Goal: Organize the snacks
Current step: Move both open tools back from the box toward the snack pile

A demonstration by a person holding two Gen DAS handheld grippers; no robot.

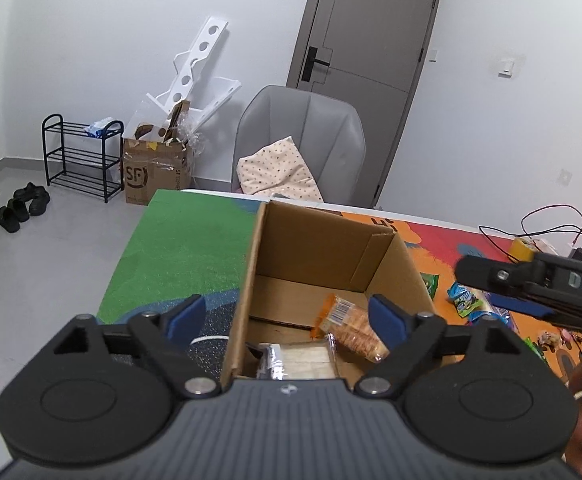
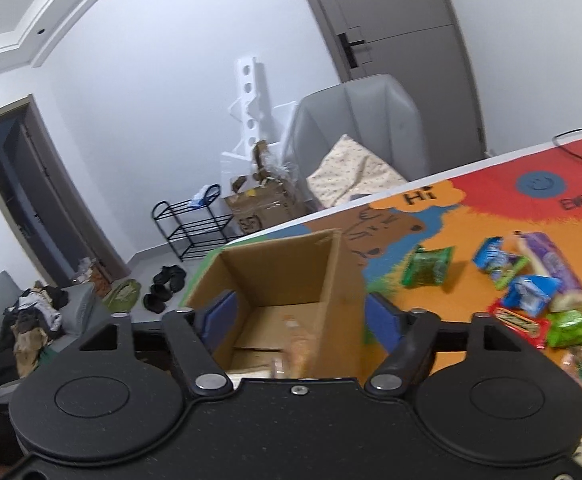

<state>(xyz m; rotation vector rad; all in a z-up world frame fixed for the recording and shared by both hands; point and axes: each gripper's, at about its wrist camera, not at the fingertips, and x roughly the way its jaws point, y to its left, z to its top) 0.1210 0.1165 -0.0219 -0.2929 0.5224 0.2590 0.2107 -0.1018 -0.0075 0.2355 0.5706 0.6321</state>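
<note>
Both the left claw [image 1: 287,316] and right claw [image 2: 299,316] gape empty over the cardboard box [image 1: 331,248]; remaining snack packets [image 2: 531,296] lie toward the desk's right side, nearer the right claw.

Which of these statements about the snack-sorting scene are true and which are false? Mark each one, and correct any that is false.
1. The cardboard box stands open on the table. True.
2. The left gripper is clamped on a snack. False: its jaws stand open with nothing pressed between the pads.
3. An orange cracker packet lies inside the box. True.
4. All the snacks are already in the box. False: several packets, such as a green one, lie on the colourful mat beside it.
5. The right gripper holds the box wall. False: its jaws are open, gripping nothing.
</note>
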